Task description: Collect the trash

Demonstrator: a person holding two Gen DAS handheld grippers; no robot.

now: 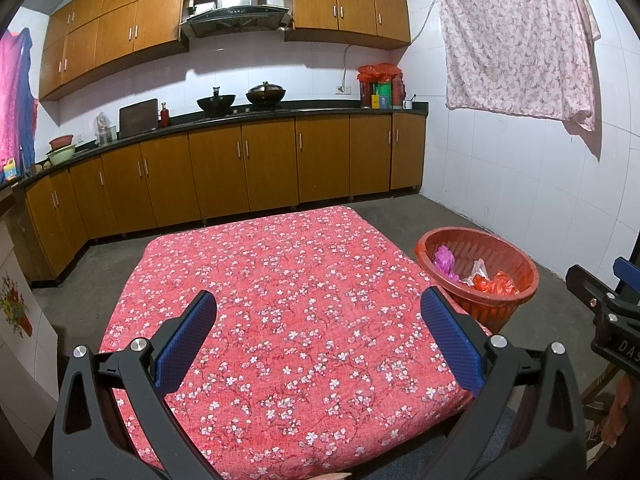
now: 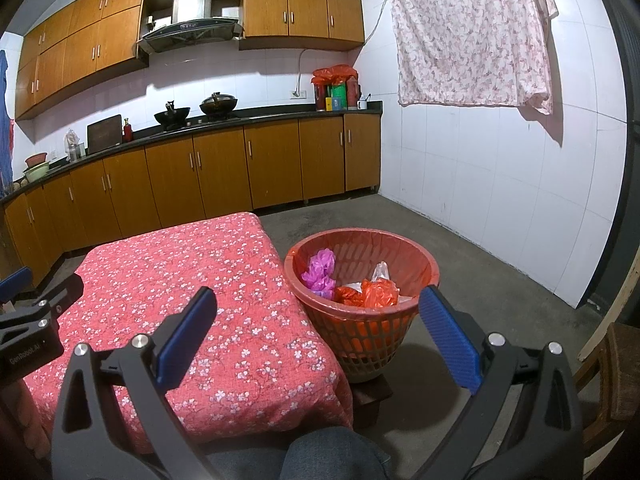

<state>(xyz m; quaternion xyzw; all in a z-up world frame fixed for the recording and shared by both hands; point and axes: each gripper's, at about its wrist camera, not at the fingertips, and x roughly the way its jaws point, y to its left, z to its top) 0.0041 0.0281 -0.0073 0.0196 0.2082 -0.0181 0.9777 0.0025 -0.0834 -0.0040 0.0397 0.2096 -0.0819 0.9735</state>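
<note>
Low bench [image 1: 280, 320] draped in red floral cloth [image 2: 192, 280]. Just beside its right edge, red basket [image 2: 362, 320] on a dark block [image 2: 372, 394] on the concrete floor [image 2: 460, 272].

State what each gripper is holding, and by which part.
Nothing is held: the left gripper and the right gripper are both open, with nothing between their fingers.

Open run across the table [image 1: 280, 280]; red basket [image 2: 362, 320] just beside its right edge, mouth unobstructed above.

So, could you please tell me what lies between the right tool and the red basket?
Only the table's flowered cloth corner before the red basket, per the right wrist view.
</note>
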